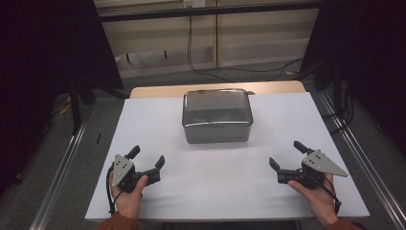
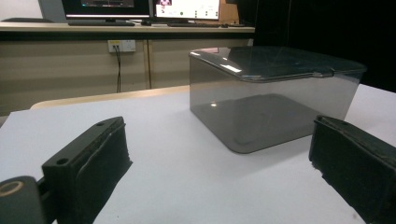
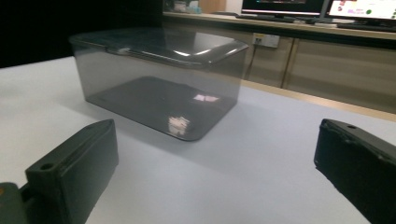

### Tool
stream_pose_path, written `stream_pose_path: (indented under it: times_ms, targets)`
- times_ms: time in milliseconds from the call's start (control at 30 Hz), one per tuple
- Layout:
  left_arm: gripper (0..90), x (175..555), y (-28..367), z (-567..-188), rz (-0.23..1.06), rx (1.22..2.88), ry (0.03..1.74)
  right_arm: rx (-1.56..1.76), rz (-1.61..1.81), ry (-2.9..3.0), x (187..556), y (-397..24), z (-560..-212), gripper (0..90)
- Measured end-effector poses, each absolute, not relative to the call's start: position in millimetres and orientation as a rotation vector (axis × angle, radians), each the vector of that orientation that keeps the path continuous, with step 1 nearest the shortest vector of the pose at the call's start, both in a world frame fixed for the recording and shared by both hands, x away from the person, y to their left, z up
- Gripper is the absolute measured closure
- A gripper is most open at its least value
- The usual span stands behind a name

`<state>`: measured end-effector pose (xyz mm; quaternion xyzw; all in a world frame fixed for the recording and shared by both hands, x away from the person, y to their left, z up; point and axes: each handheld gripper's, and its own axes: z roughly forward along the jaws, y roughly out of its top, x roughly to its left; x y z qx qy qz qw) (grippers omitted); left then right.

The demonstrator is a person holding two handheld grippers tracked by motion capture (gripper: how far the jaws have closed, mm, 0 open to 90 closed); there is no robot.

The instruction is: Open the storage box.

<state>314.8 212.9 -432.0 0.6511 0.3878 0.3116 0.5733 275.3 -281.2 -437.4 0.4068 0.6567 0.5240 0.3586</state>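
Two open claws waited short of a lidded box on the white worktop.

The left claw (image 1: 147, 160) and right claw (image 1: 286, 154) rested with jaws spread wide and empty, each held in a hand near the worktop (image 1: 153, 120) front edge. The smoky clear box (image 1: 217, 116), lid (image 1: 216, 101) on, sat ahead of and between them, well apart from both, toward the far edge. Bare surface lay before each claw, so a straight approach looked open. A sound next move appeared to be bringing both claws in level at the box's short sides and gripping below the lid rim; the glossy walls seemed likely to slip, and the box stood near the far edge.
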Motion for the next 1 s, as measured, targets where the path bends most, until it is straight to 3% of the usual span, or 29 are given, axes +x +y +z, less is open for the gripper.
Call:
stream_pose_path:
  times_ms: [733,867,1000]
  targets:
    - [4.4,315.2,211.2,-432.5,0.714,1.555,0.909,0.968,1.490,1.845,302.3,-234.5,-430.9,3.3]
    - [4.5,315.2,212.3,-432.5,0.716,1.553,0.916,0.958,1.525,1.858,306.4,-226.5,-427.0,8.0]
    - [4.4,315.5,212.4,-432.8,0.714,1.561,0.915,0.942,1.530,1.852,311.2,-218.4,-423.9,3.3]
